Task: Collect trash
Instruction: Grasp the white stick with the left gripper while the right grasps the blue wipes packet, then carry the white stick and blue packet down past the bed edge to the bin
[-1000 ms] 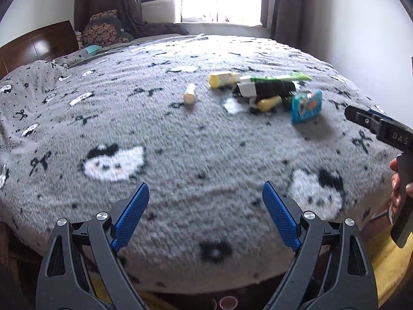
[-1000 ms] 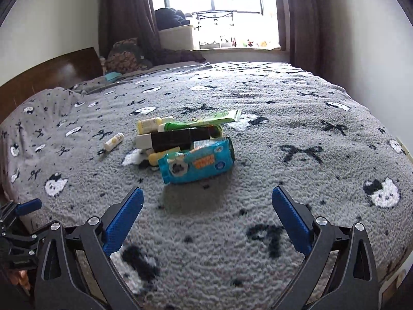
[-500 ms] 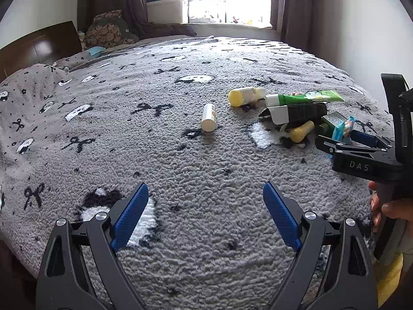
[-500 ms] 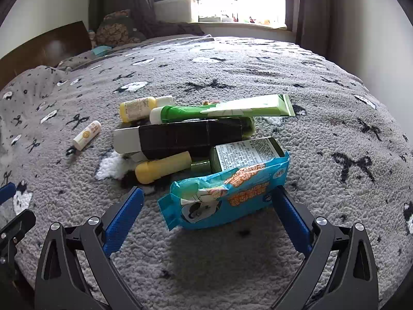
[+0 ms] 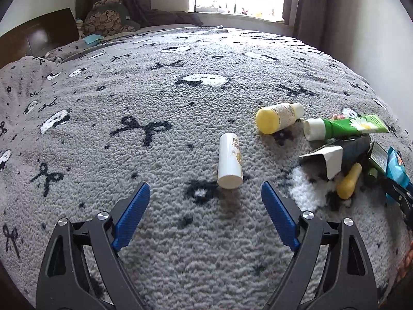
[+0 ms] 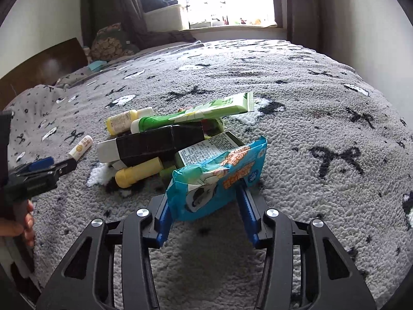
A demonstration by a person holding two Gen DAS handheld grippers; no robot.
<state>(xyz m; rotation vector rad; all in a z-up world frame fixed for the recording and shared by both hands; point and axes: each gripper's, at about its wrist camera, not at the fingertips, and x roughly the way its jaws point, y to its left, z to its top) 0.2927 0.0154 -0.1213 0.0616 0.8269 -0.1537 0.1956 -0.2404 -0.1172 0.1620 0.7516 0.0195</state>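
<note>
A pile of trash lies on the grey bed blanket [image 5: 155, 90]: a yellow-capped bottle [image 5: 278, 117], a green tube [image 5: 346, 126], a black and white box [image 6: 157, 143], a small yellow tube [image 6: 139, 171] and a blue snack packet [image 6: 219, 178]. My right gripper [image 6: 204, 201] is closing, and its blue pads squeeze the packet, which buckles upward between them. A white tube [image 5: 230, 161] lies apart to the left of the pile. My left gripper [image 5: 205, 186] stands just short of its near end, jaws wide but closing, with nothing between them.
A dark wooden headboard [image 5: 33, 36] and a patterned pillow [image 5: 108, 20] are at the bed's far left. A bright window [image 6: 227, 0] with dark curtains is behind. A white wall runs along the right. A hand [image 6: 23, 224] holds the left gripper's handle.
The left gripper moved forward over the bed up to the white tube. The right gripper advanced around the blue packet and closed on it, crumpling it.
</note>
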